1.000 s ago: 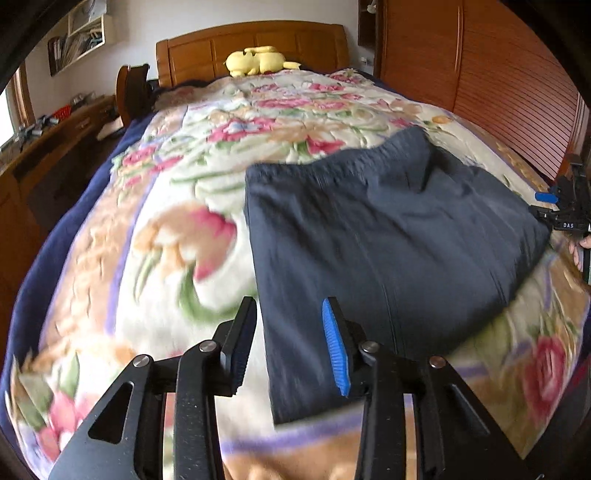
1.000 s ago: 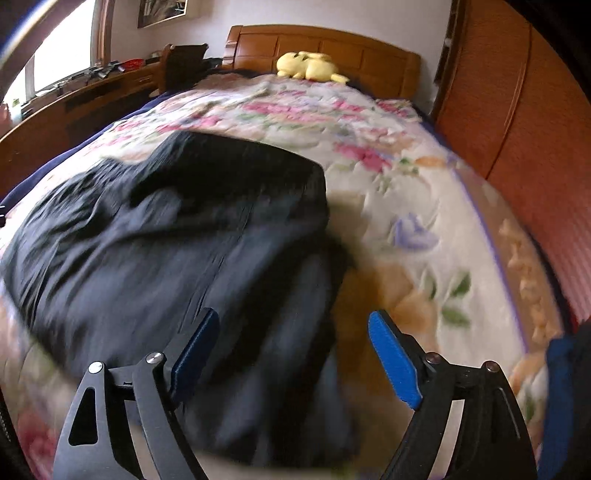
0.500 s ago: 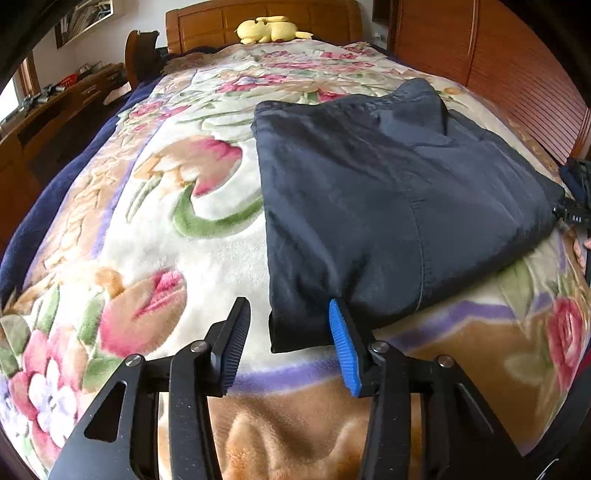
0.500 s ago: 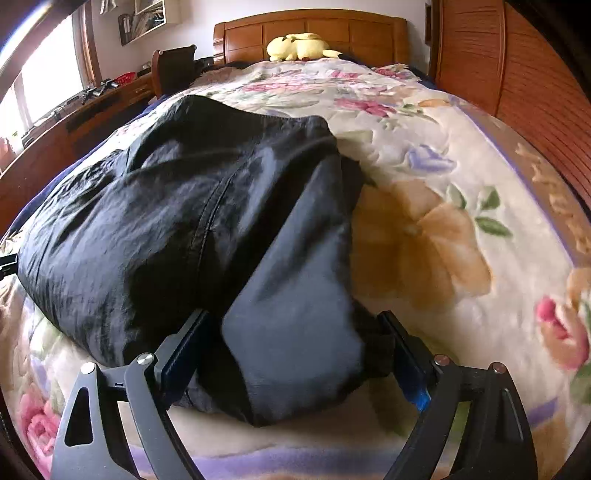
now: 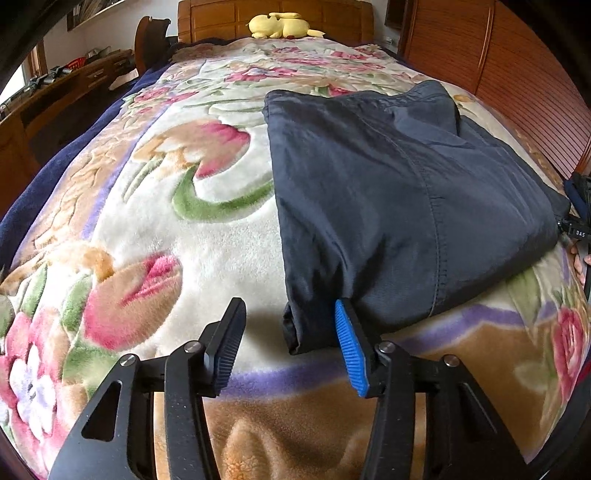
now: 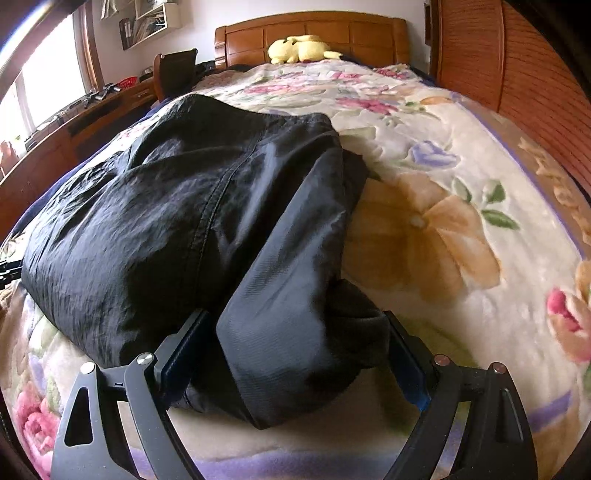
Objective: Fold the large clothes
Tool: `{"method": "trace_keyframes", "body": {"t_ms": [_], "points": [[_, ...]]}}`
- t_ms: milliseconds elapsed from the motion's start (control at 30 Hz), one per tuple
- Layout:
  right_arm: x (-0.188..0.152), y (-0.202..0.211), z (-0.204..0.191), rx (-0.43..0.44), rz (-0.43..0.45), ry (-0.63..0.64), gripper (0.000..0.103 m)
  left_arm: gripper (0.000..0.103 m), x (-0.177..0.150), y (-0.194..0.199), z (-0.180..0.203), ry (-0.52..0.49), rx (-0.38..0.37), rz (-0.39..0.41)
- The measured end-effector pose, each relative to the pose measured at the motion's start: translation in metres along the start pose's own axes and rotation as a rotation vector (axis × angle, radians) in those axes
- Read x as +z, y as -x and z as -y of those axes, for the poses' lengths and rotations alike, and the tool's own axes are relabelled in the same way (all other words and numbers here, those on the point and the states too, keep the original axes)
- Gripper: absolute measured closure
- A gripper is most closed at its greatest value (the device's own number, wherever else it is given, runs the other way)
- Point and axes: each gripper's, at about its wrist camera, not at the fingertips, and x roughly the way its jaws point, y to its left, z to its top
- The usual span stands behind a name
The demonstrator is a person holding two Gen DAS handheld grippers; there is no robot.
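On the bed, left view: dark garment (image 5: 399, 206) lies folded on the floral blanket (image 5: 207, 254); my left gripper (image 5: 291, 343) jaws, just opening, stand apart astride its near corner, to release it.
Right view: my right gripper (image 6: 295, 365) jaws stand wide around the garment's bunched near end (image 6: 295, 332); I cannot tell if they press it.

Folded dark navy garment (image 5: 399, 206) lying flat on a floral blanket (image 5: 207, 236) covering the bed, filling the 1 to 3 o'clock part of the scene. Left tool (image 5: 290, 343) low at 6 o'clock, jaws parted and just been opening, the garment's near corner between them, blue-padded finger (image 5: 349, 347) at the cloth's edge, black finger (image 5: 227, 343) apart over bare blanket. Yellow plush toy (image 5: 282, 26) at 12 o'clock against a wooden headboard (image 5: 221, 18). Right tool (image 5: 578, 218) at 3 o'clock by the garment's far corner.
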Motion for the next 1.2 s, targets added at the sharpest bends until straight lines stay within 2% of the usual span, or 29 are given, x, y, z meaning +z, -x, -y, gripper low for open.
{"method": "trace_keyframes", "body": {"t_ms": [33, 100, 167, 233, 267, 300, 400, 600, 767, 1000, 1100, 1200], "points": [[0.0, -0.001, 0.001, 0.008, -0.007, -0.004, 0.013, 0.053, 0.0, 0.0, 0.001, -0.009, 0.008, 0.002], [0.001, -0.003, 0.002, 0.024, -0.022, -0.01, 0.014, 0.071, 0.002, 0.004, 0.004, -0.026, -0.008, 0.025], [0.002, -0.003, 0.001, 0.068, -0.032, -0.003, 0.028, 0.092, 0.003, 0.009, 0.005, -0.03, -0.014, 0.05], [0.004, 0.0, -0.006, 0.081, -0.037, 0.047, 0.055, 0.096, 0.004, 0.015, 0.008, -0.047, -0.011, 0.077], [0.005, 0.002, -0.014, 0.07, -0.044, 0.096, 0.063, 0.097, 0.004, 0.02, 0.009, -0.052, -0.009, 0.091], [0.007, 0.005, -0.019, 0.057, -0.044, 0.132, 0.075, 0.098, 0.004, 0.026, 0.01, -0.058, -0.003, 0.108], [0.01, 0.016, -0.031, 0.005, -0.039, 0.199, 0.085, 0.099, 0.006, 0.045, 0.011, -0.06, -0.008, 0.154], [0.01, 0.06, -0.037, -0.01, 0.033, 0.213, 0.089, 0.1, 0.001, 0.09, 0.023, -0.084, -0.035, 0.231], [-0.016, 0.105, -0.044, 0.003, 0.044, 0.248, 0.089, 0.1, -0.028, 0.131, 0.031, -0.084, -0.076, 0.265], [-0.069, 0.164, -0.035, 0.033, 0.027, 0.241, 0.089, 0.1, -0.079, 0.168, 0.046, -0.073, -0.108, 0.249], [-0.082, 0.173, -0.028, 0.032, 0.005, 0.223, 0.088, 0.1, -0.091, 0.167, 0.053, -0.078, -0.063, 0.216], [-0.077, 0.164, -0.026, 0.001, -0.036, 0.228, 0.087, 0.1, -0.091, 0.159, 0.052, -0.061, -0.038, 0.199]]}}
